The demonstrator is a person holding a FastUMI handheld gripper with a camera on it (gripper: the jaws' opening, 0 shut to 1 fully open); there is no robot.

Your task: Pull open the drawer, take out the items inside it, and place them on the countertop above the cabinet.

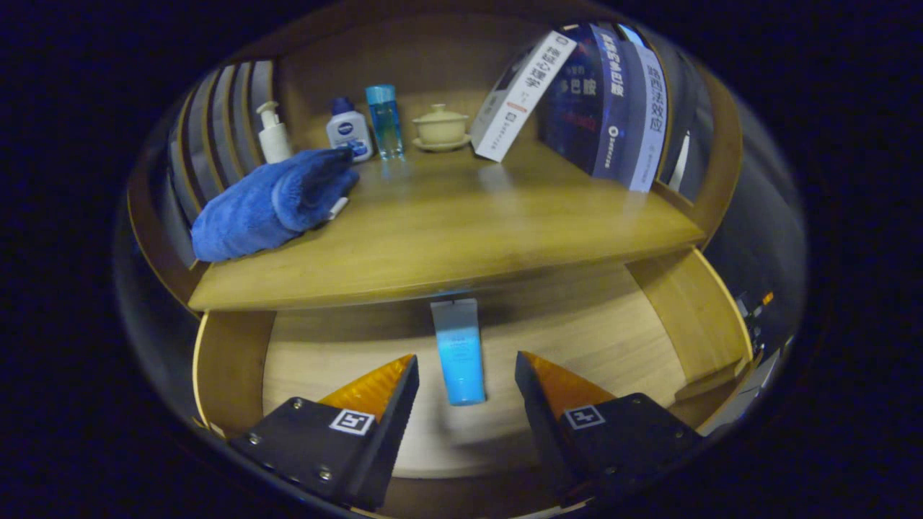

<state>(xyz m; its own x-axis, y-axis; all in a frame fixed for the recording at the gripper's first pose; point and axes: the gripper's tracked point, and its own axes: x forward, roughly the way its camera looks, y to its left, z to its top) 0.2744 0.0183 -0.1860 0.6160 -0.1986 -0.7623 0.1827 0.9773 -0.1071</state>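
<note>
The drawer (pixel 670 310) stands pulled open below the wooden countertop (pixel 447 231). On its pale floor lies a light blue tube (pixel 459 351), lengthwise, its far end tucked under the countertop's front edge. My gripper (pixel 466 367) hovers above the drawer, open, with the near end of the tube between the fingertips and neither finger touching it. A folded blue towel (pixel 270 202) lies on the left of the countertop.
At the back of the countertop stand a white pump bottle (pixel 273 133), a small white bottle with a blue cap (pixel 348 130), a clear blue bottle (pixel 383 120) and a lidded cream cup on a saucer (pixel 440 127). Several books (pixel 598 101) lean at the right.
</note>
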